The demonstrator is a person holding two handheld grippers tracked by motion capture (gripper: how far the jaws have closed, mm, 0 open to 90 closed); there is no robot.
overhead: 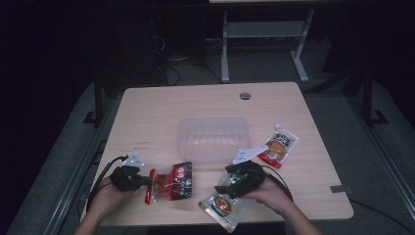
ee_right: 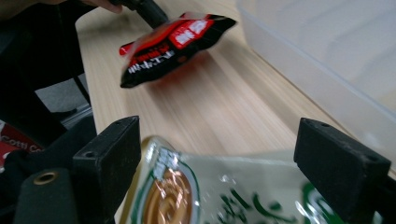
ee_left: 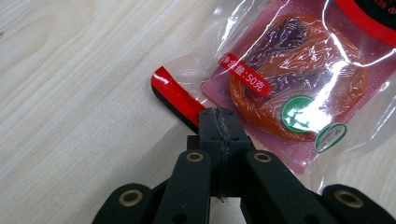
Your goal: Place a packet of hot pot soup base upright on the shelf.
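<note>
A: What has the left gripper got?

B: Its jaws are pressed tight together on the edge of the red and black snack packet. In the left gripper view the jaw tips meet right at the packet's red-striped corner, and the clear window with the reddish food inside spreads out ahead of the jaws and off to their right.

A: And the right gripper?

B: Its jaws stand wide apart, nothing pinched. The green and white pouch lies between them, low down and close to the gripper's body, and neither pad presses on it as far as I can see. That view is blurred.

A: Anything beyond those jaws?

B: Ahead and to the left is the red and black packet, hanging from the other gripper just above the bench. Ahead and to the right is the wall of the clear plastic tub.

A: Anything else on the bench?

B: In the high view an orange and white sachet lies beyond the right gripper, just beside the tub.
</note>
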